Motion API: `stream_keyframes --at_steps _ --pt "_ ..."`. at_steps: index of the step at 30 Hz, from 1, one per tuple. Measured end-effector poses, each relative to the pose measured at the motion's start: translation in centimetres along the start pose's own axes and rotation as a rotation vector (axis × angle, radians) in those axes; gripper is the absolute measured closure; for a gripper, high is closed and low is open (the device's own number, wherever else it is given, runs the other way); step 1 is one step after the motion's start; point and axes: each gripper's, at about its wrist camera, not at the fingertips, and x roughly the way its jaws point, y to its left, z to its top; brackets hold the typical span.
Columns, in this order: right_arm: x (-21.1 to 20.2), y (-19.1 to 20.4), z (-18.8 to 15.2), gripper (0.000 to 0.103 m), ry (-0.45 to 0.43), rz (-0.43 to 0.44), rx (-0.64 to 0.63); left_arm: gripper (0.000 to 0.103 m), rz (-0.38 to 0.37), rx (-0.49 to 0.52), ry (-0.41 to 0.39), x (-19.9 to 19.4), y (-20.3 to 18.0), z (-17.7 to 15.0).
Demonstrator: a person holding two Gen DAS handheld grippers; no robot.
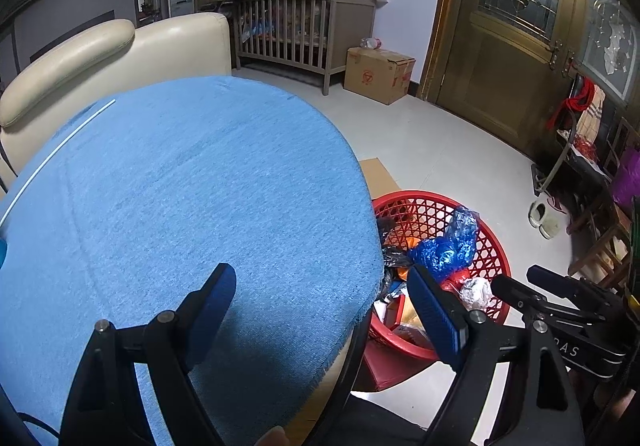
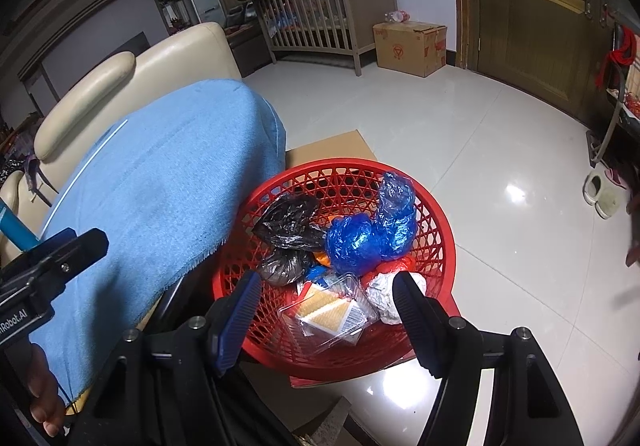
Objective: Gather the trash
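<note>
The right gripper point(image 2: 326, 298) is held above the near side of the red basket point(image 2: 436, 214), its jaws standing apart with nothing clamped between them; only the basket's contents are seen through the gap. The left gripper point(image 1: 322, 288) is poised over the near right edge of the table, jaws wide apart and likewise empty, one finger above the blue cloth point(image 1: 180, 186) and the other past the table's edge, over the basket.

The trash is gathered in the basket, which stands on the floor against the table's right edge: a clear plastic clamshell box point(image 2: 332, 314) nearest, a crumpled foil ball point(image 2: 380, 296) beside it, a blue plastic bag point(image 2: 372, 230) toward the far rim, and black plastic bags point(image 2: 290, 224) on the table side.

The collecting step is judged to be at or near its end, since little is seen left on the cloth except a thin white stick point(image 1: 52, 154) near the far left edge, which may be a straw or a cord. If it counts as trash, the next move would call for the left gripper to be carried across the cloth and closed narrowly on so slender a thing.
</note>
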Motion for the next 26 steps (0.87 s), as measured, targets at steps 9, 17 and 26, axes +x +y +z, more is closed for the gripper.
stream_keyframes --at_steps 9,17,26 --pt "-0.15 -0.15 0.01 0.031 -0.005 -0.002 0.004 0.015 -0.014 0.029 -0.011 -0.31 -0.78 0.01" --pt "-0.14 -0.3 -0.01 0.031 -0.004 -0.003 0.007 0.015 -0.033 0.037 -0.021 -0.69 -0.98 -0.04" --pt "-0.03 -0.47 0.02 0.031 0.003 -0.006 0.014 0.015 -0.072 0.039 -0.006 -0.59 -1.0 -0.16"
